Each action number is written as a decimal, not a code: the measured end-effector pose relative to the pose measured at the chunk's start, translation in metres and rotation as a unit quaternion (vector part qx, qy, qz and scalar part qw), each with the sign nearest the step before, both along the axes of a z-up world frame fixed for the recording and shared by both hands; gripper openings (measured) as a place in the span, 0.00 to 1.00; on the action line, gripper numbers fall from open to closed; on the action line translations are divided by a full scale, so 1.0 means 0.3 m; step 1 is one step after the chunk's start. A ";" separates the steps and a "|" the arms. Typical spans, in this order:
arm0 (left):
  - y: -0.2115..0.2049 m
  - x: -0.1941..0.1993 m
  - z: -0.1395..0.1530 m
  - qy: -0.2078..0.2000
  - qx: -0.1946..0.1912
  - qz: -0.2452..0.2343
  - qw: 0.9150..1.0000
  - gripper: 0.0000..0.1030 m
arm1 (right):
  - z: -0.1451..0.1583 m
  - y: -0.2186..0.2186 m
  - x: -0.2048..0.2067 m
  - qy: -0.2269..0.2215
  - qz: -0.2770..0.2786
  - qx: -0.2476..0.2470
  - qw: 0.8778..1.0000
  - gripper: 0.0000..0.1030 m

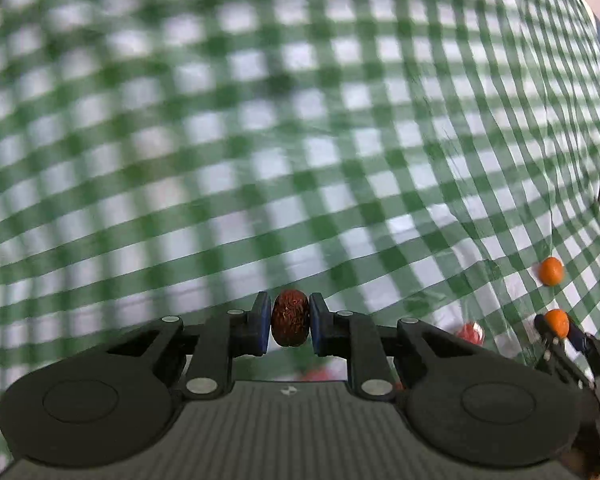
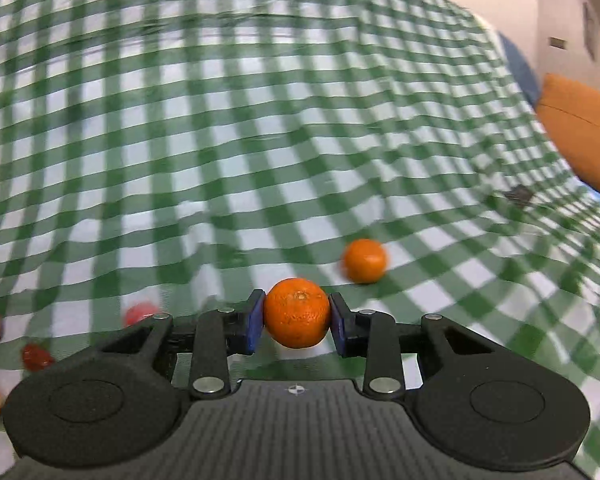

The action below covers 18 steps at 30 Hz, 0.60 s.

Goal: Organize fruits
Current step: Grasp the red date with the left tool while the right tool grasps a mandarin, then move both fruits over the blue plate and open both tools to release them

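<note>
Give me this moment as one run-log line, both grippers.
left gripper: shut on dark red fruit | right gripper: shut on mandarin | loose mandarin on checked cloth

1. A green-and-white checked cloth (image 2: 260,128) covers the worktop, rumpled into soft folds.
2. A small dark scrap (image 2: 519,195) lies on the cloth towards its far right.
3. An orange cushion (image 2: 584,136) sits beyond the cloth's right edge.
4. A pale wall (image 2: 564,16) stands behind.
</note>
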<state>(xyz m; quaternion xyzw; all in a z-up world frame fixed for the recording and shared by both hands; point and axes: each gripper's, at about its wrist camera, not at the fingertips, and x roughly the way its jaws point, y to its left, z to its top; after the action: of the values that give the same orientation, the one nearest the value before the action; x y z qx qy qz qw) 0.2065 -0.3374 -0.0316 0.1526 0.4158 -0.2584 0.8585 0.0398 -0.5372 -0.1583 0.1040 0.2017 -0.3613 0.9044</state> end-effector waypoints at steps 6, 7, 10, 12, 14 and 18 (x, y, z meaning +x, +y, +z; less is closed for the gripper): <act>0.348 -0.163 0.149 0.002 -0.006 0.066 0.998 0.21 | 0.130 0.067 -0.112 -0.011 0.001 -0.011 1.000 0.34; 0.411 -0.197 0.162 0.006 -0.007 0.080 0.997 0.21 | 0.163 0.093 -0.138 -0.018 0.013 -0.010 1.000 0.34; 0.559 -0.291 0.186 0.009 -0.003 0.110 0.994 0.21 | 0.266 0.219 -0.247 -0.035 0.065 -0.005 0.997 0.34; 0.638 -0.350 0.196 0.016 -0.006 0.124 0.992 0.21 | 0.321 0.314 -0.304 -0.040 0.108 -0.004 0.993 0.34; 0.718 -0.414 0.208 0.019 -0.012 0.137 0.990 0.21 | 0.365 0.412 -0.352 -0.043 0.150 0.003 0.988 0.34; 0.850 -0.519 0.216 0.031 -0.022 0.161 0.986 0.21 | 0.420 0.602 -0.399 -0.036 0.230 0.024 0.972 0.34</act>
<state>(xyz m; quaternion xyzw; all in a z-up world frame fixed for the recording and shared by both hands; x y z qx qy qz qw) 0.0507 -0.0823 0.0331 0.0571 0.4558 -0.1307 0.8786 -0.0799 -0.3567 -0.0324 0.0897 0.1963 -0.1345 0.9671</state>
